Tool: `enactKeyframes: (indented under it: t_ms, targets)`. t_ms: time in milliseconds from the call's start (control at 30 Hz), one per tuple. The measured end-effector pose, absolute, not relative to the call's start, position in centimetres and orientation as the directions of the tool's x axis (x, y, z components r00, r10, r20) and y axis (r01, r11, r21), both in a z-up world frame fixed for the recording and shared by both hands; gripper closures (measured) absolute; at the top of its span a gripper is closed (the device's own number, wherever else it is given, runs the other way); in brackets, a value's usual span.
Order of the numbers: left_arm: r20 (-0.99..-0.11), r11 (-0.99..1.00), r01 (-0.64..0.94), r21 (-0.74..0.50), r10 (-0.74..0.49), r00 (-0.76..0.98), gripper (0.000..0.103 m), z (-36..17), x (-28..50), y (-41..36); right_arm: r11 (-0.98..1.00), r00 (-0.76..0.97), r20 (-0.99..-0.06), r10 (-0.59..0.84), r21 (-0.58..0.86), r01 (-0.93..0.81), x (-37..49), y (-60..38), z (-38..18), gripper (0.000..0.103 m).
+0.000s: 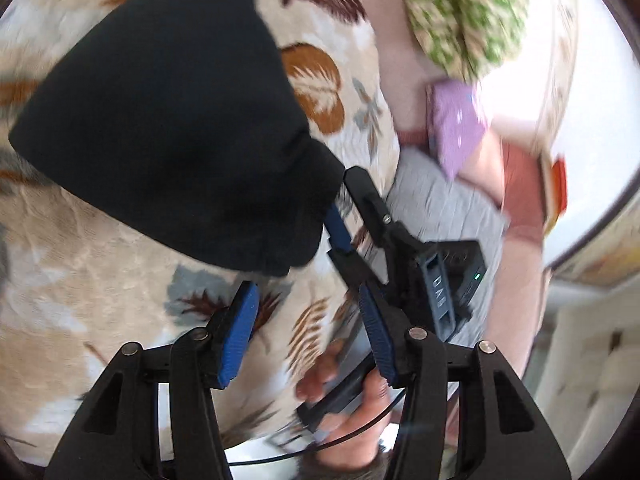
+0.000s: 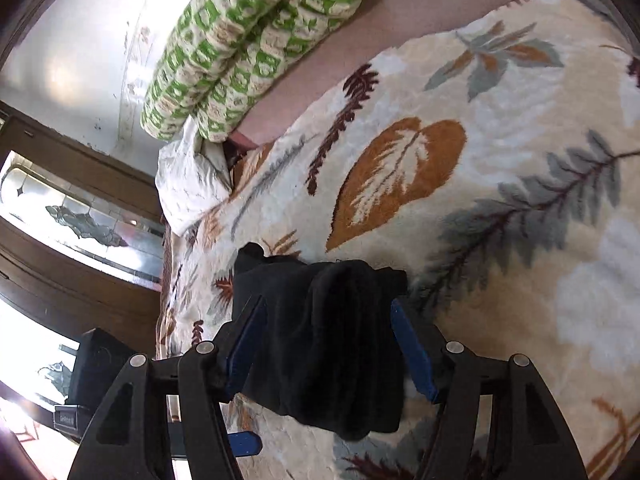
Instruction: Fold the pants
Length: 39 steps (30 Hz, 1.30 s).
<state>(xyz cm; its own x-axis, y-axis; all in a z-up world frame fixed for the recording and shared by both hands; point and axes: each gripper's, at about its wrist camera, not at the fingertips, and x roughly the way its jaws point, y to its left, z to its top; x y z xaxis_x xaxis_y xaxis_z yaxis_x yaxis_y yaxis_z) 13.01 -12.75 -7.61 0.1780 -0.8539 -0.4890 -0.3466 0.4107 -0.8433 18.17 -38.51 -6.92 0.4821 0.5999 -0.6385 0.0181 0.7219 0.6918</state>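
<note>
Nearest our left wrist camera we see the left gripper point(image 1: 308, 320), its blue-padded fingers point(image 1: 238, 336) spread wide with nothing between them, hovering over the leaf-patterned fleece blanket point(image 1: 100, 280). Just beyond its fingertips lies the black pants point(image 1: 172, 120), a broad folded bundle resting on the blanket, one bunched corner reaching toward the middle of the view. At that corner the right gripper point(image 1: 340, 208) comes in from the right, its fingers meeting the black cloth; the person's hand point(image 1: 352, 404) wraps its handle lower down.

From our right wrist camera, the right gripper point(image 2: 326, 340) has its two blue pads point(image 2: 414, 352) pressed against either side of a thick wad of the pants point(image 2: 320, 340), so we read it as clamped on the fabric. The cloth bulges up between the fingers and hangs over below them. Part of the left gripper point(image 2: 96, 376) shows at the lower left edge.

Beyond the pants the blanket point(image 2: 460, 200) stretches away with brown, grey and maroon leaves. At its far edge sits a crumpled white cloth point(image 2: 188, 184), and past that a green-and-cream patterned quilt point(image 2: 248, 40) rolled up on a pinkish sheet point(image 2: 400, 12). In the left view, blurred, we also make out a lilac item point(image 1: 456, 124) near the quilt point(image 1: 460, 12), though we cannot tell what it is
</note>
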Motion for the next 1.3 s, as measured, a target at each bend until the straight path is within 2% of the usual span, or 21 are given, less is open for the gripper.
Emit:
enactKeyframes:
  t_ms: [200, 367, 467, 633, 700, 800, 900, 1033, 1167, 1233, 1300]
  targets:
    - [-0.444, 0.329, -0.475, -0.817, -0.883, 0.152, 0.052, -10.7, 12.7, -14.4, 0.72, 0.422, -0.657, 0.625, 0.694, 0.014, 20.3, -38.4, -8.8, 0.037]
    - [-0.486, 0.335, -0.526, -0.782, -0.855, 0.178, 0.053, -11.9, 12.2, -14.3, 0.695, 0.406, -0.635, 0.657, 0.719, 0.0, 20.8, -38.9, -9.6, 0.049]
    - [-0.495, 0.319, -0.528, -0.787, -0.837, 0.232, 0.053, -11.5, 12.5, -13.7, 0.682, 0.406, -0.622, 0.669, 0.731, -0.004, 20.7, -39.3, -10.0, 0.05]
    - [-0.535, 0.368, -0.519, -0.771, -0.816, 0.217, 0.053, -11.6, 13.8, -15.3, 0.678, 0.402, -0.617, 0.677, 0.735, -0.013, 20.8, -39.3, -10.0, 0.051]
    - [-0.571, 0.407, -0.532, -0.743, -0.8, 0.184, 0.068, -12.4, 13.8, -15.9, 0.694, 0.399, -0.628, 0.669, 0.72, -0.03, 20.8, -39.1, -9.8, 0.062]
    - [-0.62, 0.471, -0.515, -0.716, -0.768, 0.159, 0.074, -12.2, 13.8, -16.7, 0.723, 0.388, -0.655, 0.649, 0.69, -0.044, 20.8, -39.1, -9.7, 0.071]
    - [-0.683, 0.565, -0.442, -0.696, -0.712, 0.166, 0.078, -10.3, 13.7, -17.6, 0.745, 0.379, -0.672, 0.637, 0.662, -0.079, 20.8, -38.9, -9.1, 0.075]
    - [-0.751, 0.671, -0.348, -0.655, -0.632, 0.193, 0.078, -9.3, 13.7, -19.7, 0.773, 0.389, -0.687, 0.614, 0.623, -0.12, 21.2, -38.4, -8.3, 0.076]
    - [-0.746, 0.672, -0.335, -0.661, -0.638, 0.191, 0.078, -10.9, 14.7, -20.3, 0.802, 0.374, -0.723, 0.58, 0.588, -0.105, 21.8, -38.5, -9.7, 0.074]
    - [-0.748, 0.683, -0.311, -0.66, -0.634, 0.194, 0.077, -11.1, 14.8, -20.4, 0.832, 0.381, -0.752, 0.537, 0.547, -0.094, 21.8, -38.8, -10.5, 0.054]
    - [-0.752, 0.703, -0.269, -0.658, -0.629, 0.196, 0.077, -10.5, 14.8, -20.9, 0.812, 0.387, -0.737, 0.554, 0.581, -0.055, 21.8, -39.6, -11.3, 0.052]
